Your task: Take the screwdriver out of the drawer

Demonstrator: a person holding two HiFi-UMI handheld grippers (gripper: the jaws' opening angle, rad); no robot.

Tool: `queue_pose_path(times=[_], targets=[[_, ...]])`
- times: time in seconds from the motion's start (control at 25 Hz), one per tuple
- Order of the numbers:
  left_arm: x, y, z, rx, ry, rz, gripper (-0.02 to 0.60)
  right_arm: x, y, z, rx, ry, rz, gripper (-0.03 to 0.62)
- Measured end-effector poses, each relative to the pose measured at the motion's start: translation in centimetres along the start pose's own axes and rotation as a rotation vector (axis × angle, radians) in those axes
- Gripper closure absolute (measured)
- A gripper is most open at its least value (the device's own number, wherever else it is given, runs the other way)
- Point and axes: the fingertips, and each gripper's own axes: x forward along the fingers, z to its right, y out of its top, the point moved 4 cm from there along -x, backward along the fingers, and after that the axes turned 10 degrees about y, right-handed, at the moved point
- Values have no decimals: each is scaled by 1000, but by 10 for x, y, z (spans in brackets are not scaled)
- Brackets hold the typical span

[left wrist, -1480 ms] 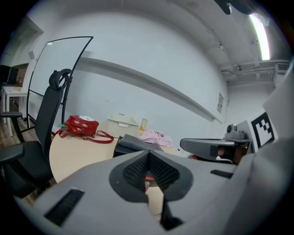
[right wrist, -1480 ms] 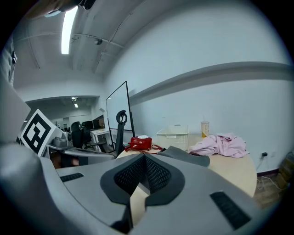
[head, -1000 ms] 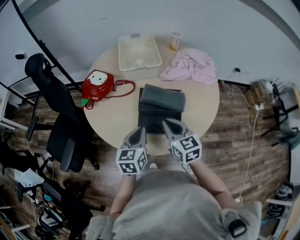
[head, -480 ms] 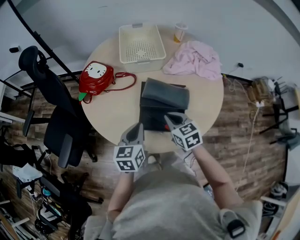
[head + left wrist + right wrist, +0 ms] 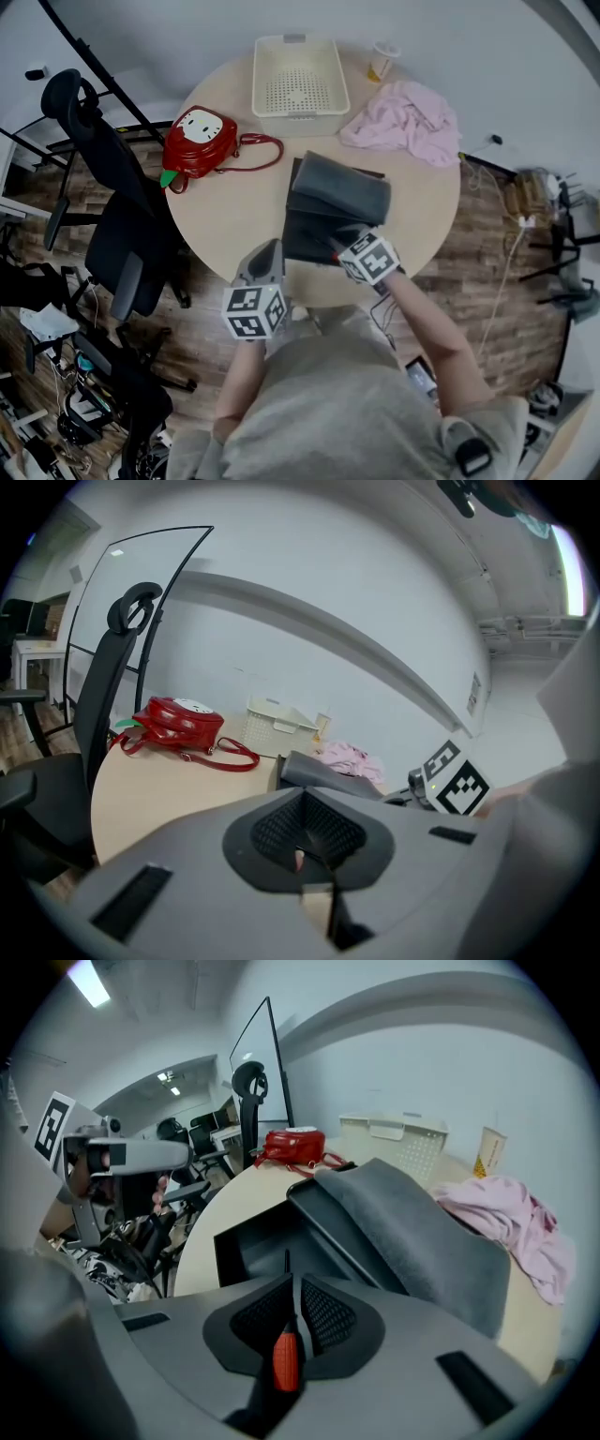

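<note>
A dark grey drawer unit sits mid-table with its drawer pulled out toward me. My right gripper tilts down over the open drawer and is shut on a red-handled screwdriver. The thin shaft sticks out past the fingertips. Those jaws are opening very slightly, pads still on the handle. My left gripper hovers at the table's near edge, left of the drawer, its jaws together with nothing in them. The left gripper view shows the unit and the right gripper's marker cube.
On the round table stand a red bag at left, a white basket at the back, a pink cloth and a cup at back right. A black office chair stands left of the table.
My right gripper has dropped and tipped downward over the open drawer, screwdriver still in its jaws. The left gripper has sunk a little at the table's edge.
</note>
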Motion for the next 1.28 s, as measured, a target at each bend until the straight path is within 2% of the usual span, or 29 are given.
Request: queue_pose_path(times=[0.12,0.4,0.64,0.8,0.96,1.0,1.04,1.12,1.28], targets=[[2,-1,-5,-10,15,0,583,11,1,-10,-12,68,-76,516],[5,-1,-11,-25,35,0,583,38,-16,-21,-33,179,-279,468],[9,2,-11,-34,37,2,583,54,-23,-29,-96,201,-380,459],[12,3,-10,-37,38,5,583,48,-34,-19,-119,131,-487,459],[14,2,-11,-42,41,3,583,49,-34,-17,-147,113,-471,470],[14,2,-10,-42,41,2,583,50,-33,-17,-140,117,-455,481],[14,2,-10,-43,41,2,583,52,-31,-19,-127,126,-433,524],[13,2,-10,-42,40,1,583,53,-30,-22,-103,141,-409,536],[9,2,-10,-34,36,3,583,49,-36,-22,-106,104,-454,538]])
